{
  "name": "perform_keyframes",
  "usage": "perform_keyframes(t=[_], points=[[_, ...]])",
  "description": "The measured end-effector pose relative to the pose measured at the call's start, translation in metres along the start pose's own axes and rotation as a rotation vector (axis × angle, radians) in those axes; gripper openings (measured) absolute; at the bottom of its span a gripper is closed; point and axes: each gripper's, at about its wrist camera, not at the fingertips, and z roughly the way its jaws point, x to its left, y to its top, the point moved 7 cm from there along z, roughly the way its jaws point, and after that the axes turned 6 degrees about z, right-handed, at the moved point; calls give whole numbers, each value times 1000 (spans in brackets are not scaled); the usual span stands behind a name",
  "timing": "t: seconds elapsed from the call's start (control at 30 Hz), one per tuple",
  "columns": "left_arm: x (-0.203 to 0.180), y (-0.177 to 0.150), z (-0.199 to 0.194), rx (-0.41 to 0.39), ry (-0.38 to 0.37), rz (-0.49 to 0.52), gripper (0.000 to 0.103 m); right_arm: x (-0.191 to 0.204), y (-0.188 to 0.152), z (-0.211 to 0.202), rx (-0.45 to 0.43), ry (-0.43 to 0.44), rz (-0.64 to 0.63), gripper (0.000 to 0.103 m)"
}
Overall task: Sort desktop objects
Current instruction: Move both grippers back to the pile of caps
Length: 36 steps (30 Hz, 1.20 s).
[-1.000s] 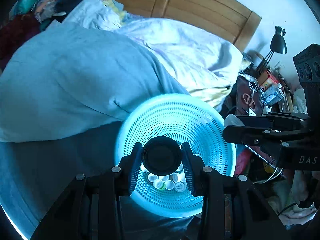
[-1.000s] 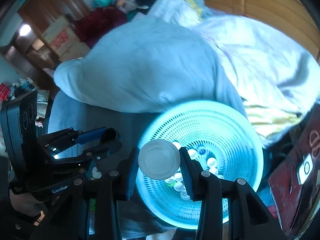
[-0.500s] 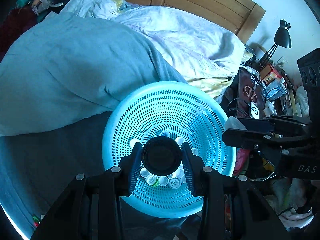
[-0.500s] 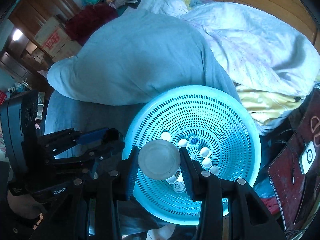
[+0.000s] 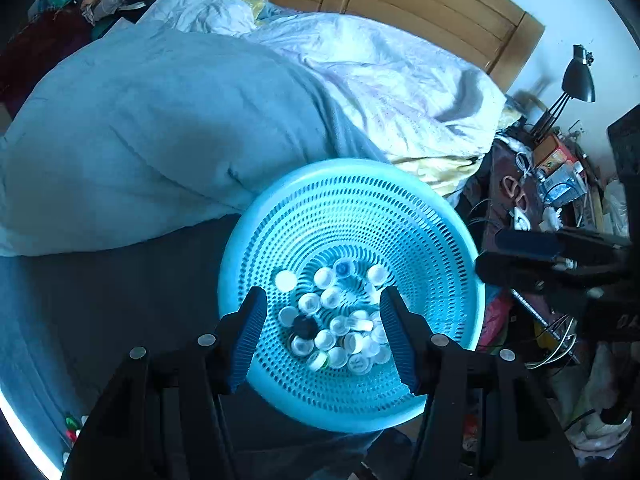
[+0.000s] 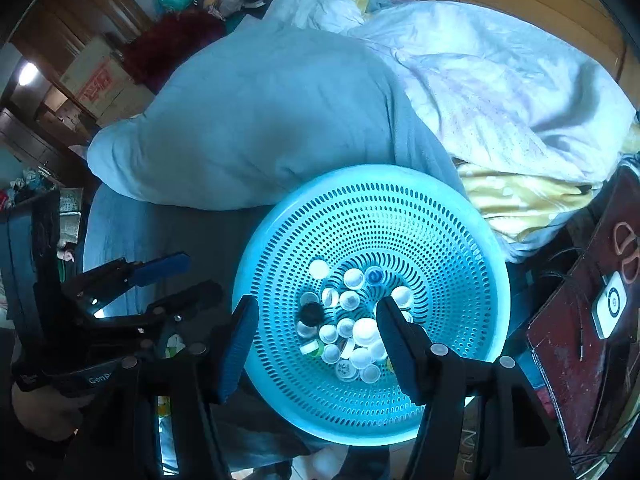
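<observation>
A round light-blue perforated basket (image 5: 400, 216) (image 6: 452, 232) sits on the bed's near edge and holds several small bottle caps, mostly white. A black cap (image 5: 305, 326) (image 6: 311, 313) lies among them, and a larger white cap (image 6: 365, 330) lies beside them. My left gripper (image 5: 322, 332) is open and empty above the basket. My right gripper (image 6: 314, 340) is open and empty above it too. Each gripper shows in the other's view: the right one (image 5: 532, 256) and the left one (image 6: 160, 280).
A blue-grey duvet (image 5: 140, 140) and a white sheet (image 5: 400, 80) cover the bed behind the basket. A wooden headboard (image 5: 420, 0) stands at the back. A cluttered dark nightstand (image 5: 532, 200) with a black lamp (image 5: 576, 80) is at the right. Cardboard boxes (image 6: 96, 76) stand far left.
Both grippers have opened. The black cap held by the left and the white cap held by the right have dropped into the basket.
</observation>
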Motion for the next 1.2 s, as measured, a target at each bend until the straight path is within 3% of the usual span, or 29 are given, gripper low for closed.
perform_keyframes(t=[0.17,0.33,0.5,0.67,0.77,0.87,1.0,1.2], points=[[37,-39,-9,5,39,-62,52,38,1,5,5,38,-85,66],[114,-129,-29,43,139,-235,52,105,-14,27,61,98,-203,66],[209,-270,-87,-17,364,-499,53,190,-45,56,148,167,-348,67],[257,-435,-137,-20,553,-792,54,275,-91,90,242,216,-505,69],[265,-529,-148,25,603,-959,56,311,-128,114,311,227,-579,70],[263,-598,-147,49,621,-1070,56,337,-164,132,368,235,-644,70],[264,-636,-133,38,584,-1039,56,364,-208,155,438,239,-710,70],[275,-642,-123,12,546,-947,56,381,-249,179,511,234,-776,70]])
